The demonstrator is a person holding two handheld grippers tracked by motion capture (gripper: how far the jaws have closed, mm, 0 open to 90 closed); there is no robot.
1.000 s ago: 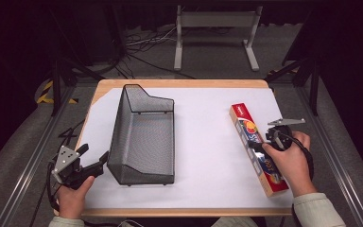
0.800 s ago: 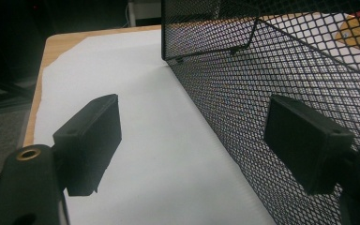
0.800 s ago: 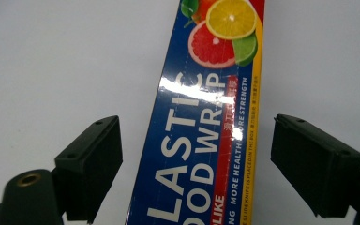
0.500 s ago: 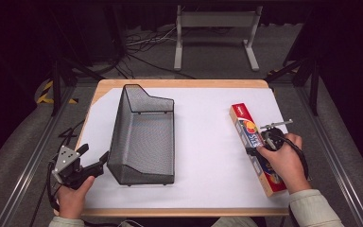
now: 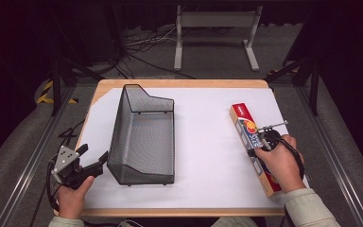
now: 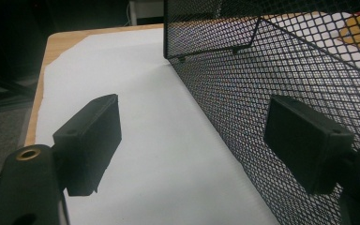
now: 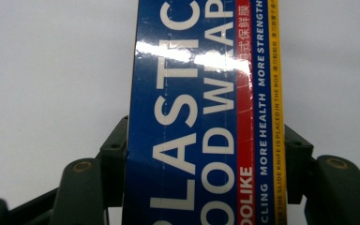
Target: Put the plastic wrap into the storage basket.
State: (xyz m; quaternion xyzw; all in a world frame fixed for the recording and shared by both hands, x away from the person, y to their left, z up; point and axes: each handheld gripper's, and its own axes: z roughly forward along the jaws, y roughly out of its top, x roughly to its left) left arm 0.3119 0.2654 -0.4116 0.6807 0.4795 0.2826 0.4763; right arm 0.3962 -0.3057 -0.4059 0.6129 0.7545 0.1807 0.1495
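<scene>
Blue-and-red plastic wrap box (image 5: 254, 146) lies lengthwise at the counter's (image 5: 203, 142) right, its sides pinched across by the right gripper (image 5: 264, 140), while the left gripper (image 5: 82, 165), jaws spread, sits beside the mesh basket (image 5: 144, 137).

Printed text appears on a long plastic wrap box (image 7: 201, 112), running lengthwise up the middle of the right gripper view. Large white letters on blue read "PLASTIC" and "FOOD WRAP", partly cut off. A red stripe carries Chinese characters and "OOLIKE". Smaller white lettering reads "MORE HEALTH" and "MORE STRENGTH". A yellow edge strip reads "SLIDE KNIFE IS PLACED IN THE BOX".
</scene>
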